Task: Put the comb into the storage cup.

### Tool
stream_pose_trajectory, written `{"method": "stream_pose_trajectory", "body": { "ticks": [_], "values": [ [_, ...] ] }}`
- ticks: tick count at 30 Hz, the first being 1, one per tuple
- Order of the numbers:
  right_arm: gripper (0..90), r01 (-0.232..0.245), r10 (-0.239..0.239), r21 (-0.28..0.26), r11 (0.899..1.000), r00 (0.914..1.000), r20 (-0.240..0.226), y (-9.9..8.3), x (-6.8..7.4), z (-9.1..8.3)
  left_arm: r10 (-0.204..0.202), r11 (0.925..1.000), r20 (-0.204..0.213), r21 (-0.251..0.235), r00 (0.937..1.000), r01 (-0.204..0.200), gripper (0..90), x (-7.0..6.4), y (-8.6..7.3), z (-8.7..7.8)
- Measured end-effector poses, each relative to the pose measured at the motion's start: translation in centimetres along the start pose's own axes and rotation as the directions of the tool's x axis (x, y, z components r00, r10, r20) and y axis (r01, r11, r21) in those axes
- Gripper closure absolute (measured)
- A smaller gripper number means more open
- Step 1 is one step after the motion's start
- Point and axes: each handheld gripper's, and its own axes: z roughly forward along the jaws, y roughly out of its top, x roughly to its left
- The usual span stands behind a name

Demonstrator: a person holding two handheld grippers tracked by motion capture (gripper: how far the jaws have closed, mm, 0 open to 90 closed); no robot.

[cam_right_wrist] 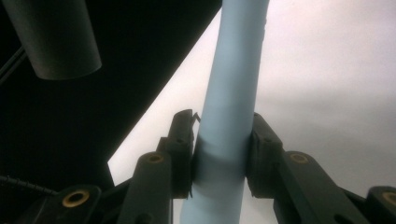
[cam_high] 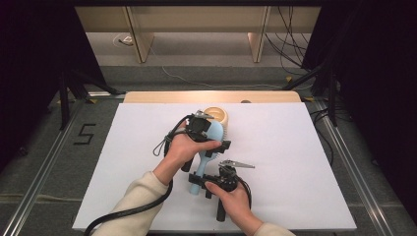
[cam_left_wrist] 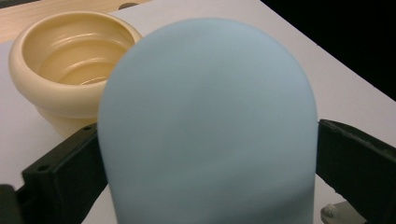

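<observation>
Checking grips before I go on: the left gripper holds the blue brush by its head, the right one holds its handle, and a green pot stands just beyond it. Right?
One thing is off: the pot is cream-yellow, not green, as the left gripper view shows. The rest holds: the left gripper clamps the brush by its head and the right gripper clamps its handle.

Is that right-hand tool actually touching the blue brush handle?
Touching. The right gripper view shows the right tool with both black jaws pressed against the blue brush handle, no gap on either side.
</observation>
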Motion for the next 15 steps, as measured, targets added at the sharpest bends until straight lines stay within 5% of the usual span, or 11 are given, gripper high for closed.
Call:
{"method": "stream_pose_trajectory", "body": {
  "ticks": [15],
  "values": [
    [67.8, 0.003, -0.003, -0.001, 1.000, 1.0000, 0.004, 0.01, -0.05, 0.01, -0.033, 0.9992, -0.023, -0.022, 0.9992, 0.032, 18.4, 0.01, -0.17, -0.34]
  ]
}}
